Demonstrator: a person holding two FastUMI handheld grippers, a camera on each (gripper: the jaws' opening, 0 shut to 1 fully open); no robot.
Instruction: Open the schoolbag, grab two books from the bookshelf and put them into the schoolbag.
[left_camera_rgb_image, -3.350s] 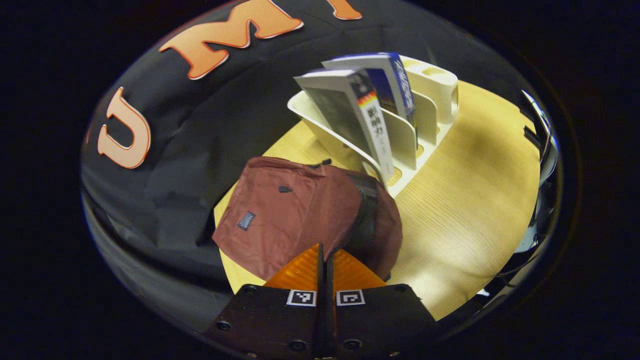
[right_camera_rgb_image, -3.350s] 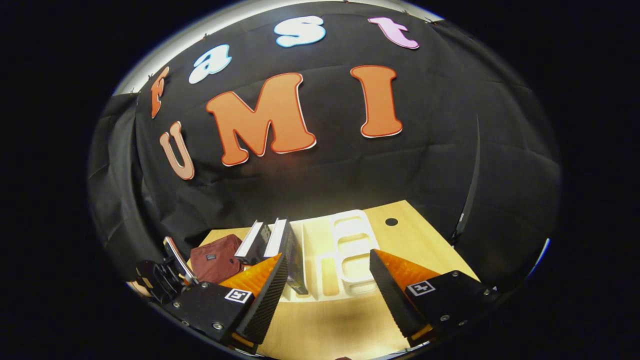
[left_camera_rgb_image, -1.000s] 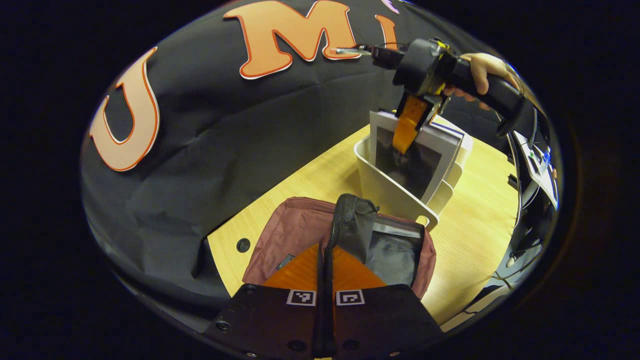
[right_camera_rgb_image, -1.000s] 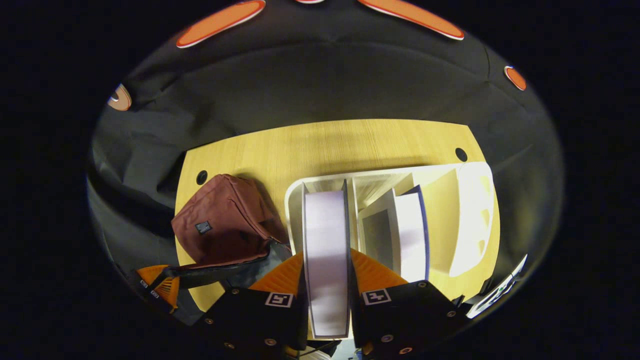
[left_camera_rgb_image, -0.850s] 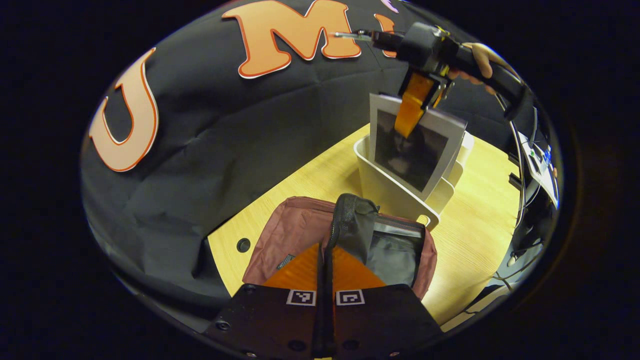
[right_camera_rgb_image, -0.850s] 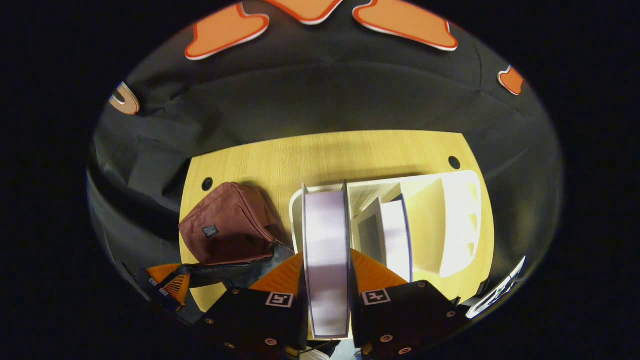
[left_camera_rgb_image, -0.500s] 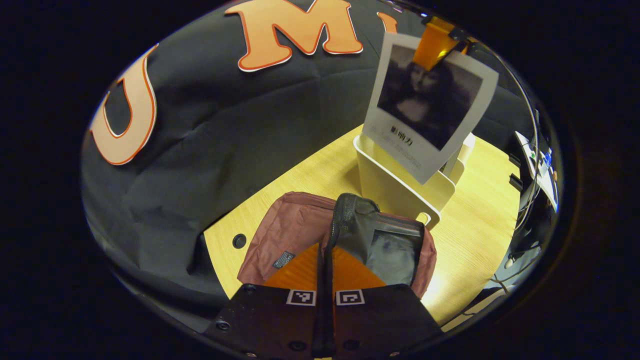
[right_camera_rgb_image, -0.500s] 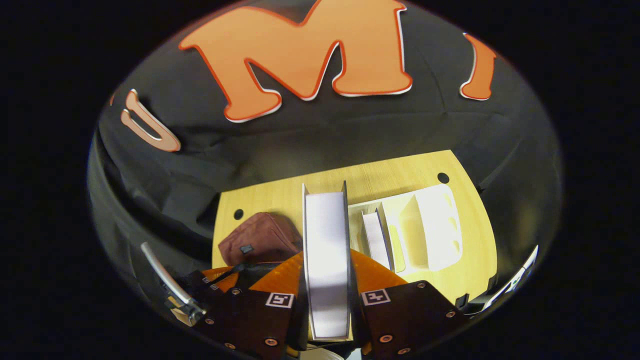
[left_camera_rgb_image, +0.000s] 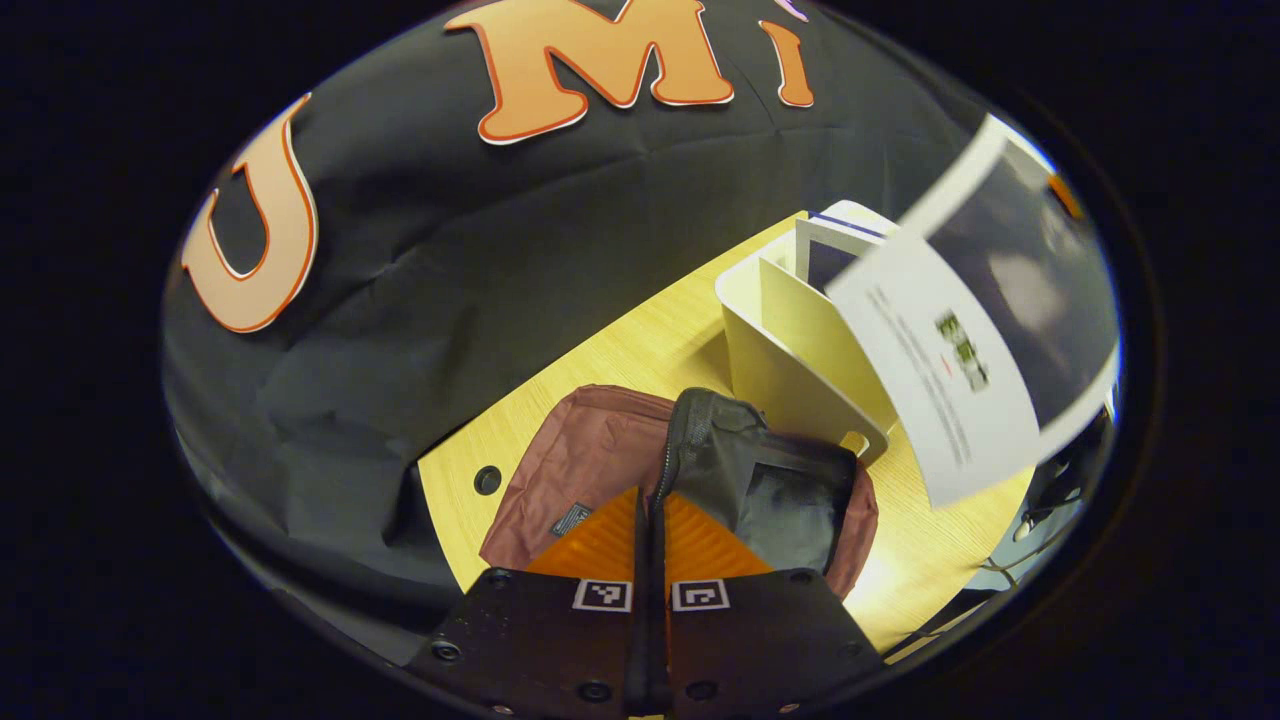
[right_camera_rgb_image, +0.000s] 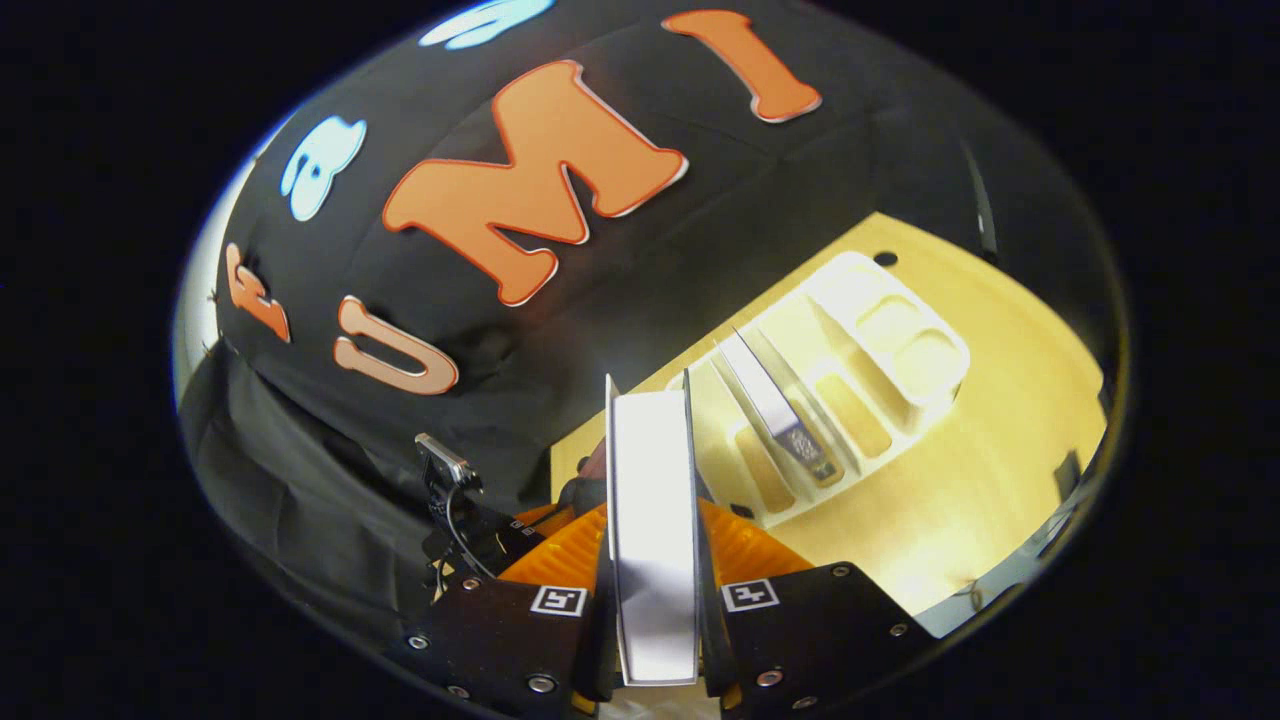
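One book (right_camera_rgb_image: 655, 520), clamped by the right gripper (right_camera_rgb_image: 655, 560), runs bottom-to-centre, lower end cut off. Left gripper (left_camera_rgb_image: 650, 540) pinches the schoolbag (left_camera_rgb_image: 600, 460) flap; contact hidden.

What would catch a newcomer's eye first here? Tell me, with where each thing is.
First, the book clamped in the right gripper, lifted above the table; in the left gripper view it hangs tilted at the right. Next, the open schoolbag lying low in that view beside the white bookshelf, its flap pinched in the left gripper. One book stands in the bookshelf.
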